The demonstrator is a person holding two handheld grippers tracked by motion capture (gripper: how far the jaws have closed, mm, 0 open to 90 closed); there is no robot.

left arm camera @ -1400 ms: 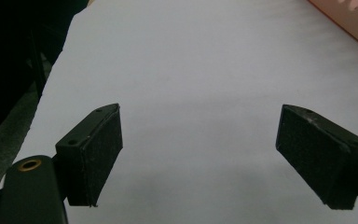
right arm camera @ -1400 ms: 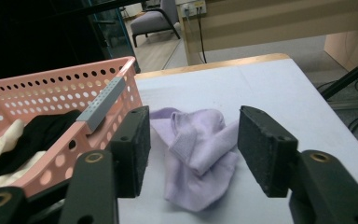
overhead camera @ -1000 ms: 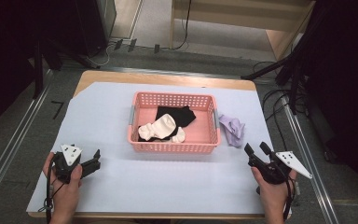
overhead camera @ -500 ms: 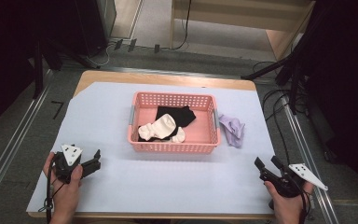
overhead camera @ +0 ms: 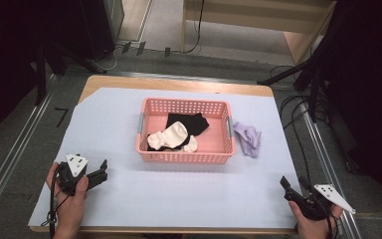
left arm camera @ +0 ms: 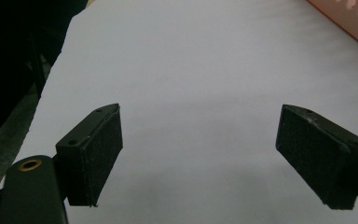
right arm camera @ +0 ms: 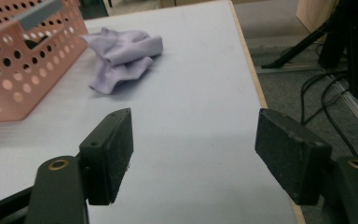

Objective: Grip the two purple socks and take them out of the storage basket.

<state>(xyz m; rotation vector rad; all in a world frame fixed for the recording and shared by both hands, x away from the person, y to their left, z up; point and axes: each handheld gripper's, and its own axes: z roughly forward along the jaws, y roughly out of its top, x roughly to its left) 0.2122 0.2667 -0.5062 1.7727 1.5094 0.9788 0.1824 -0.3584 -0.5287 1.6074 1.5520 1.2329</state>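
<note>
A pink perforated basket (overhead camera: pixel 184 155) stands mid-table with a white cloth (overhead camera: pixel 169 135) and a black cloth (overhead camera: pixel 189 122) inside it. Beside its right end, a lilac cloth (overhead camera: pixel 248 139) lies crumpled on the sheet; in the right gripper view the lilac cloth (right arm camera: pixel 121 56) is well ahead of the jaws. My left gripper (overhead camera: pixel 103 169) rests open at the near left, with bare sheet between its pads (left arm camera: pixel 98 149). Near the front right corner, my right gripper (overhead camera: pixel 293 181) is open and empty; its jaws have just been closing slightly.
A pale sheet (overhead camera: pixel 189 189) covers the table. The table's right edge (right arm camera: pixel 251 74) runs close beside my right gripper, with cables and stand legs (right arm camera: pixel 335 56) on the floor beyond. A corner of the basket (left arm camera: pixel 349 23) shows far ahead of the left jaws.
My right gripper has pulled back from near the lilac cloth toward the front right corner, sinking a little. The left gripper has stayed put.
</note>
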